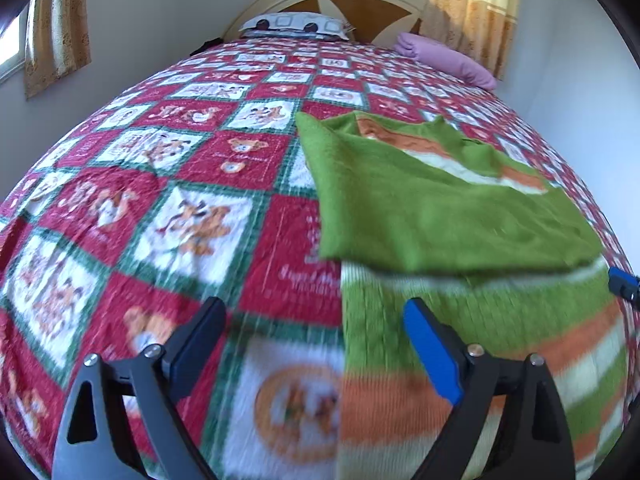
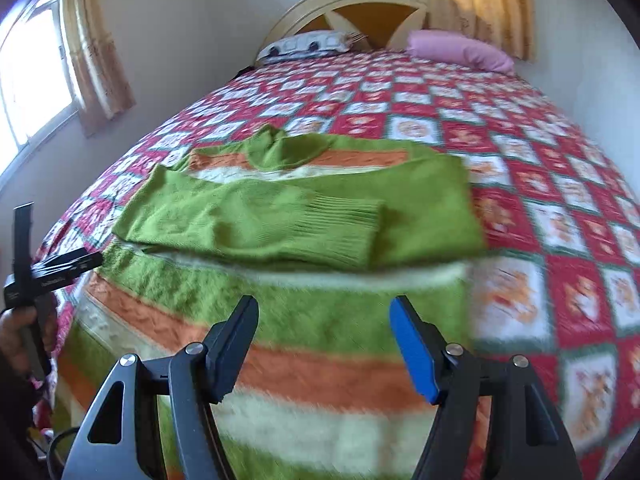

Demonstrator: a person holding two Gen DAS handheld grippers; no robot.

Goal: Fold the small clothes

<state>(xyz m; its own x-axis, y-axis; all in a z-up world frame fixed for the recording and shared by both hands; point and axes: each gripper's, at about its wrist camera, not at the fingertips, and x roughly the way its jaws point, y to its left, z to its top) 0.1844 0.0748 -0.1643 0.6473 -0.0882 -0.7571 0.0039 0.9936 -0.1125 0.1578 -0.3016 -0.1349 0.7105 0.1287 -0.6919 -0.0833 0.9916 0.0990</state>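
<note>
A small green sweater with orange and white stripes (image 2: 320, 208) lies flat on the bed, both green sleeves folded across its chest. It shows in the left wrist view (image 1: 452, 220) at the right. My left gripper (image 1: 316, 312) is open and empty, low over the sweater's left hem edge and the quilt. My right gripper (image 2: 324, 312) is open and empty, just above the striped lower body of the sweater. The left gripper also shows in the right wrist view (image 2: 52, 268) at the far left.
A red, white and green patchwork quilt (image 1: 160, 184) covers the bed. A patterned pillow (image 1: 296, 26) and a pink pillow (image 1: 448, 58) lie at the headboard. Walls and curtains stand on both sides of the bed.
</note>
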